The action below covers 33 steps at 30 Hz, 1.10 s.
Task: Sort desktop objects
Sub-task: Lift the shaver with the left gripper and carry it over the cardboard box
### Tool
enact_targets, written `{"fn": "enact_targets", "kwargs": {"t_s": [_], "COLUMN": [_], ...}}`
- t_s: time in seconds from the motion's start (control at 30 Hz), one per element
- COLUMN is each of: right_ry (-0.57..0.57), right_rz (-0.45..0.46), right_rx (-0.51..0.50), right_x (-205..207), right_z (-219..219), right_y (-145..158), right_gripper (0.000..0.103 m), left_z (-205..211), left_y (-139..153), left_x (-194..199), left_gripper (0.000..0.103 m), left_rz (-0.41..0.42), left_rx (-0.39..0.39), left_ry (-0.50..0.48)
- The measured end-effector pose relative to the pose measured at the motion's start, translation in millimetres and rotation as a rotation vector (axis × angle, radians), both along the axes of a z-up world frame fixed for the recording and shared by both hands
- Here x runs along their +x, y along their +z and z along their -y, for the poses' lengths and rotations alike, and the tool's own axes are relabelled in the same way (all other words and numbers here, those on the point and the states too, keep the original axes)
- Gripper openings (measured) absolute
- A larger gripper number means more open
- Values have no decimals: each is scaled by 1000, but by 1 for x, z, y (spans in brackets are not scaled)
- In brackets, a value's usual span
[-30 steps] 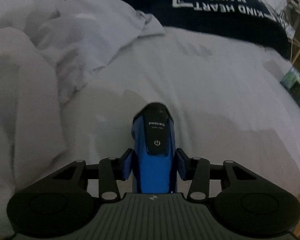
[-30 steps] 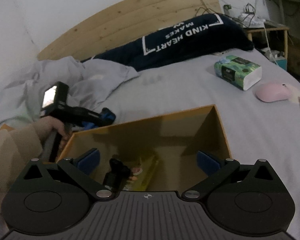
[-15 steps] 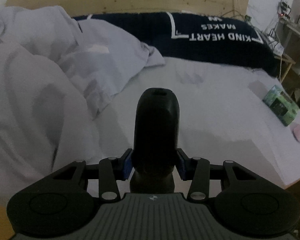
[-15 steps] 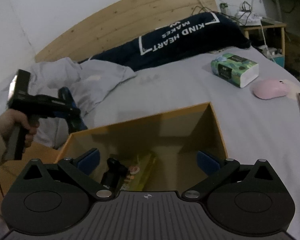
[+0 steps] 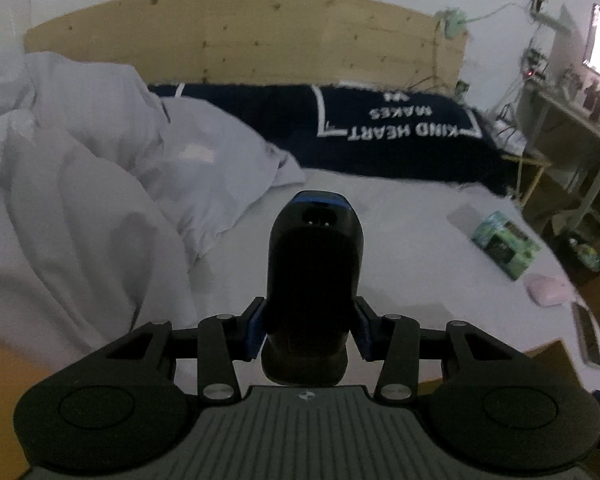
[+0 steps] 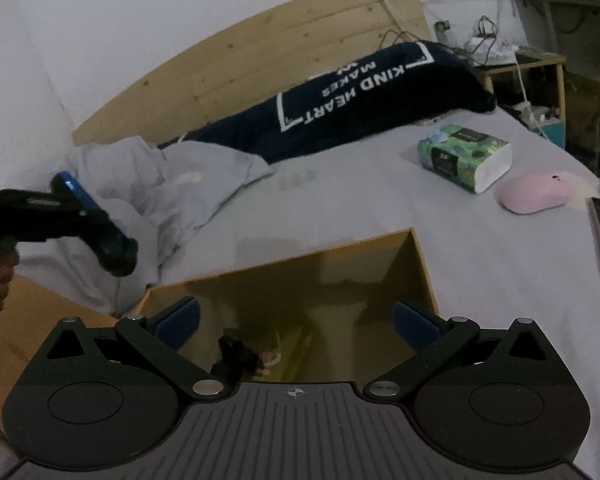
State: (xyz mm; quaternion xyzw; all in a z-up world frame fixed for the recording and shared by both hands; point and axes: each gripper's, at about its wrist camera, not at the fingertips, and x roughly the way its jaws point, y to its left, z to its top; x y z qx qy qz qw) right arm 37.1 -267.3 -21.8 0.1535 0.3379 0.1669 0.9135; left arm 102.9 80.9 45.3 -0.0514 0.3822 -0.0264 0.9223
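1. Shaver, blue-and-black plastic electric [image 5: 314,280], clamped crosswise by the left gripper [image 5: 308,328]; long axis run forward along the fingers, socket end outermost.
2. Carried in the air over the rumpled pale bedding, to the left of the open orange cardboard box [image 6: 284,258] in the right wrist view; box lower and to the right of it.
3. Judged: swing rightward and down needed before release.
4. Right gripper [image 6: 296,320] spread wide and empty above the box.
5. Inside the box: small black object [image 6: 236,356] beside a yellowish packet [image 6: 292,344]; neither identified.
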Motion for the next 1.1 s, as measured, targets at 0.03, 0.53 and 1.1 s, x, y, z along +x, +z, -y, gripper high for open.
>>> {"fn": "enact_targets", "kwargs": {"t_s": [0.03,0.53,1.1], "right_ry": [-2,-22,-23], "right_rz": [3,13,19], "right_rx": [2,-4,-12], "right_x": [0,-2,-2], "right_z": [1,7,8], "right_y": [1,4,5], "right_gripper": [103,103,103], "left_z": [1,39,84], "left_y": [5,42,-9], "left_x": [-6,-97,-127], "left_gripper": [46,46,46], "left_rz": [13,212,126], "left_rx": [-6,-72,-102], "left_ry": [-4,-22,-37]}}
